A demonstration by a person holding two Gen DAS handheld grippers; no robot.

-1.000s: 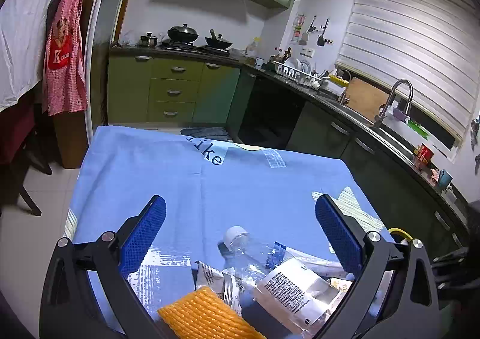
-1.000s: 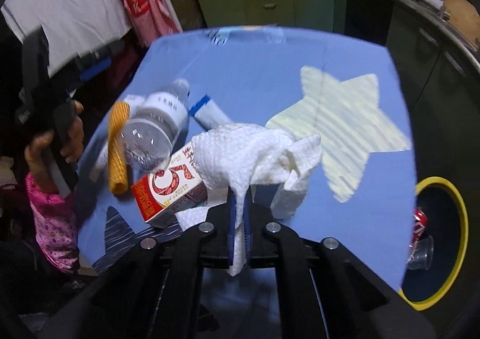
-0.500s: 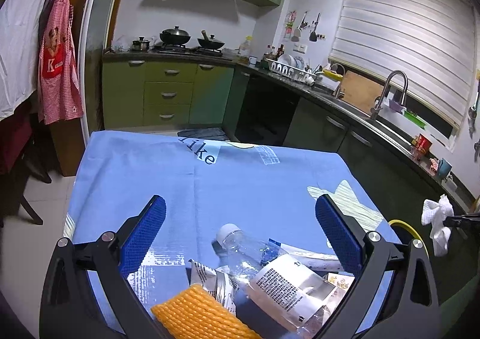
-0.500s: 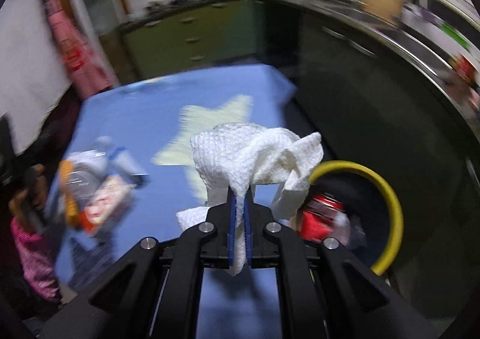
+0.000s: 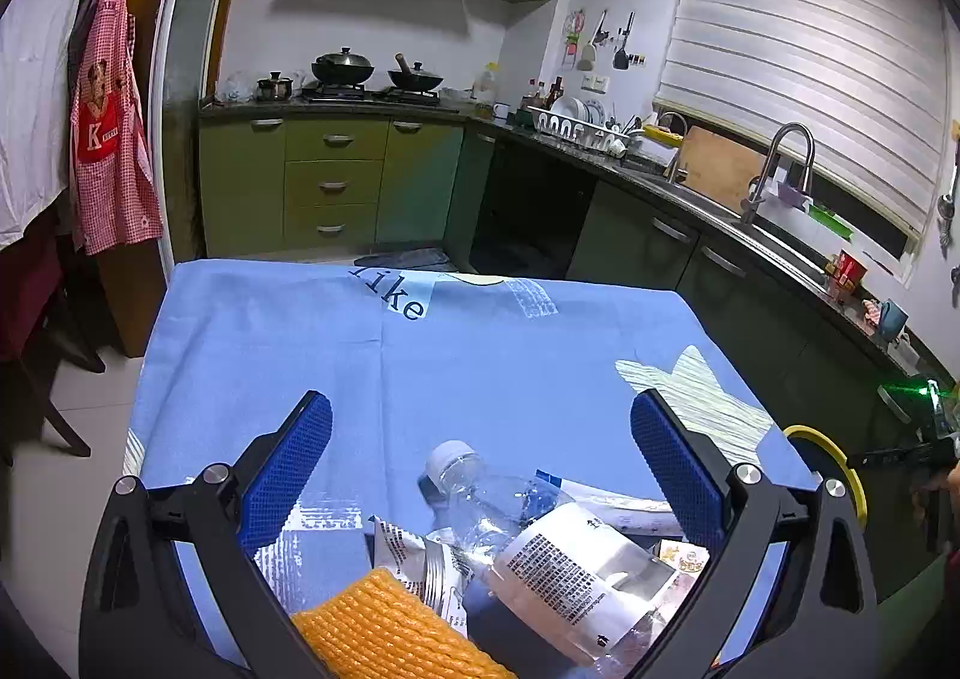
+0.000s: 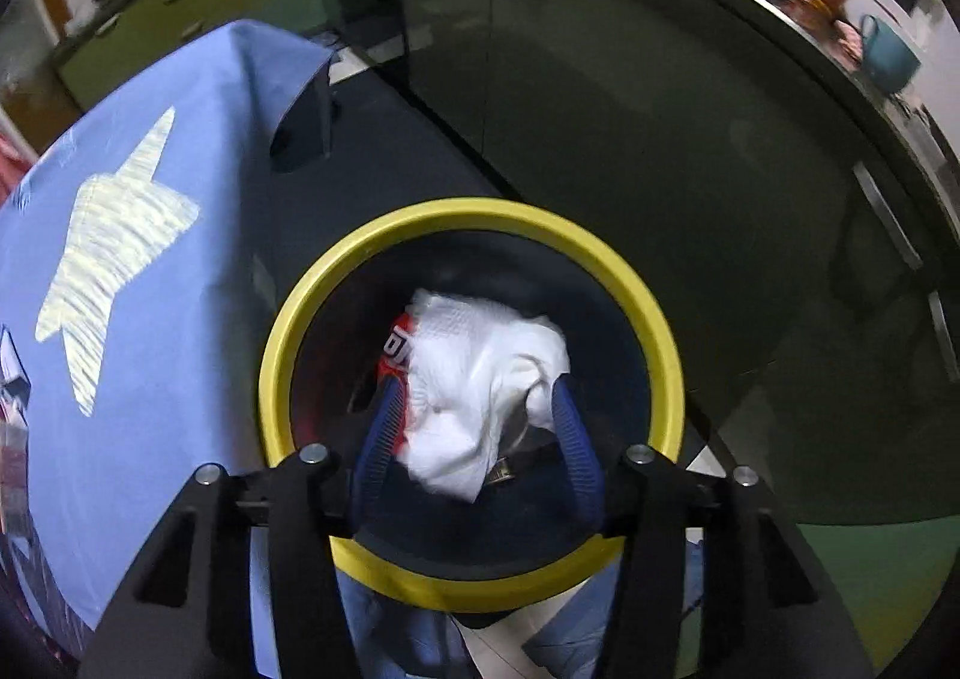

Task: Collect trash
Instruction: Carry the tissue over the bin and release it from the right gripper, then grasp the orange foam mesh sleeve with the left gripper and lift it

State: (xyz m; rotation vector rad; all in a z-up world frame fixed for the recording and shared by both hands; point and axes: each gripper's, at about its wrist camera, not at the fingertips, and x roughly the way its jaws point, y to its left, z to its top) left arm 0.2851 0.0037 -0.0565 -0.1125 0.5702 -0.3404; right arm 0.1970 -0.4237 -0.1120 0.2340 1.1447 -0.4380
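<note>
Right wrist view looks straight down into the trash bin (image 6: 651, 313), a dark tub with a yellow rim standing on the floor just beside the table's edge, and the right gripper (image 6: 477, 442) hangs over its mouth with the jaws apart. A crumpled white paper towel (image 6: 480, 379) shows between the two blue pads, apparently below them and inside the bin, lying partly over a red-and-white can (image 6: 395, 346); whether it touches either pad I cannot tell. By my reading the step in hand is the drop of this piece, done or nearly so. The next move likely calls for swinging that gripper away from the bin toward the remaining litter, jaws kept wide for a bulkier item. In the left wrist view, the left gripper (image 5: 480, 460) hovers over the table with its jaws wide apart and holding nothing. Between and just below them lies the rest of the trash: a clear plastic bottle (image 5: 528, 535) on its side with a white cap, a yellow foam net (image 5: 384, 631) nearer the camera, a crinkled foil wrapper (image 5: 420, 559) between the two, and a white tube (image 5: 618, 505) beyond the bottle. The table wears a blue tablecloth (image 5: 492, 367) printed with a pale star and lettering. Ahead of the jaws are green kitchen cabinets (image 5: 336, 181), pans on a stove, a sink under a closed blind, and a red checked apron (image 5: 108, 138) hanging far to the left.
</note>
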